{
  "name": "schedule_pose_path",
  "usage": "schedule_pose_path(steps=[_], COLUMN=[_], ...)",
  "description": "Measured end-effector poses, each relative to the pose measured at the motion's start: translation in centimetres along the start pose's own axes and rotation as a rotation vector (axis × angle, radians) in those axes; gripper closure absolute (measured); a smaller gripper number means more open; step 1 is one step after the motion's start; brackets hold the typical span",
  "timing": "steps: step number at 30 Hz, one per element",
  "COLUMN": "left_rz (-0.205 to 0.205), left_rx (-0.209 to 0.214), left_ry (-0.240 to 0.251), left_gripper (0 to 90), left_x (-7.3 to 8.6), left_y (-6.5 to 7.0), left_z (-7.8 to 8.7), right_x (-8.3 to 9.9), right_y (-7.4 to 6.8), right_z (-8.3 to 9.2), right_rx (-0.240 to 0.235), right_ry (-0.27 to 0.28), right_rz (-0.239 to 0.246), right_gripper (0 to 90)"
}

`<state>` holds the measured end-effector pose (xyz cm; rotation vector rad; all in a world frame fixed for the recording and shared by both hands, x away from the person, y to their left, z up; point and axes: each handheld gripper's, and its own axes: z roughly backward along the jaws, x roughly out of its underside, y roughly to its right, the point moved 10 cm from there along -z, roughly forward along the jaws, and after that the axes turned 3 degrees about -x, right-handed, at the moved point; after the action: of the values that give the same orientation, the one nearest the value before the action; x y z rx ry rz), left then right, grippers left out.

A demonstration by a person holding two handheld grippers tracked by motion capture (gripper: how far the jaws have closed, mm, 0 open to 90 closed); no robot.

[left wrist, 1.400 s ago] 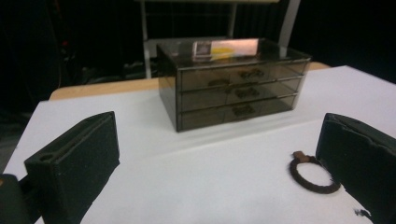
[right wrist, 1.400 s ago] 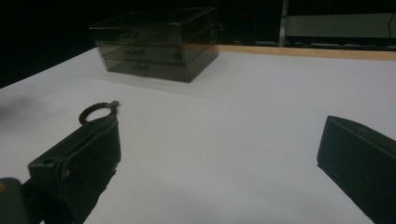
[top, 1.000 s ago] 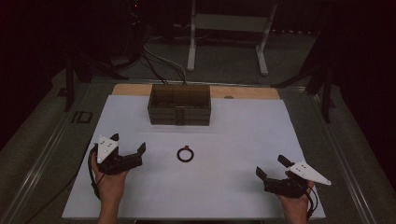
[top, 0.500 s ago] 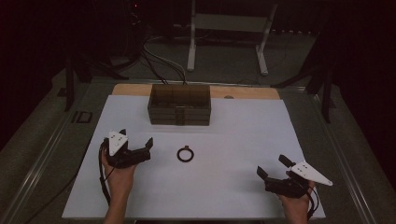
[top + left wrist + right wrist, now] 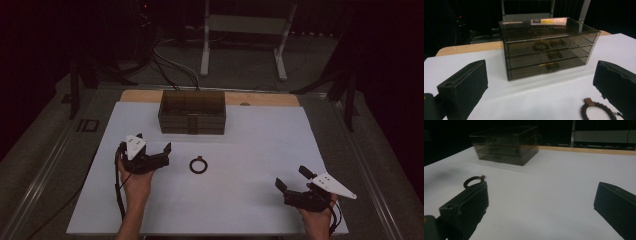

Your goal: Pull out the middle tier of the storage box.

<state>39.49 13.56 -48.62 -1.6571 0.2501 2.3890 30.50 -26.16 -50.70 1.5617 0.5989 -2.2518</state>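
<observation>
A smoky see-through chest of three drawers (image 5: 192,119) stands at the back middle of the white sheet; all drawers look closed (image 5: 546,51). A dark hair tie (image 5: 198,165) lies flat in front of it, also in the left gripper view (image 5: 596,111) and the right gripper view (image 5: 472,181). My left gripper (image 5: 154,144) is open, just left of the hair tie, pointing towards the chest. My right gripper (image 5: 295,178) is open at the front right, well away from both, with nothing between its jaws.
The white sheet (image 5: 260,150) covers a wooden tabletop (image 5: 265,99). A metal stand (image 5: 240,30) and cables lie on the floor beyond the table. A metal rail (image 5: 45,165) runs along the left edge.
My left gripper has moved right and forward, closer to the hair tie and the chest. The right gripper has stayed in place.
</observation>
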Motion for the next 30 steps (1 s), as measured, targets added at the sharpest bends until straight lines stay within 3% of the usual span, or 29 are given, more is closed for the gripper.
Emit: schedule_pose_path(steps=[15,30], left_rz=[0.027,0.007], left_rx=[-0.010,-0.022], left_ry=[-0.012,-0.036], left_gripper=[1.0,1.0], left_x=[-0.3,-0.5], left_y=[0.7,0.6], left_z=[-2.3,-3.5], right_x=[-0.1,-0.1], right_y=[0.2,0.2], right_z=[0.1,0.1], right_rx=[0.003,0.003], right_ry=[0.006,0.005], right_rz=[-0.009,-0.010], right_gripper=[0.0,0.0])
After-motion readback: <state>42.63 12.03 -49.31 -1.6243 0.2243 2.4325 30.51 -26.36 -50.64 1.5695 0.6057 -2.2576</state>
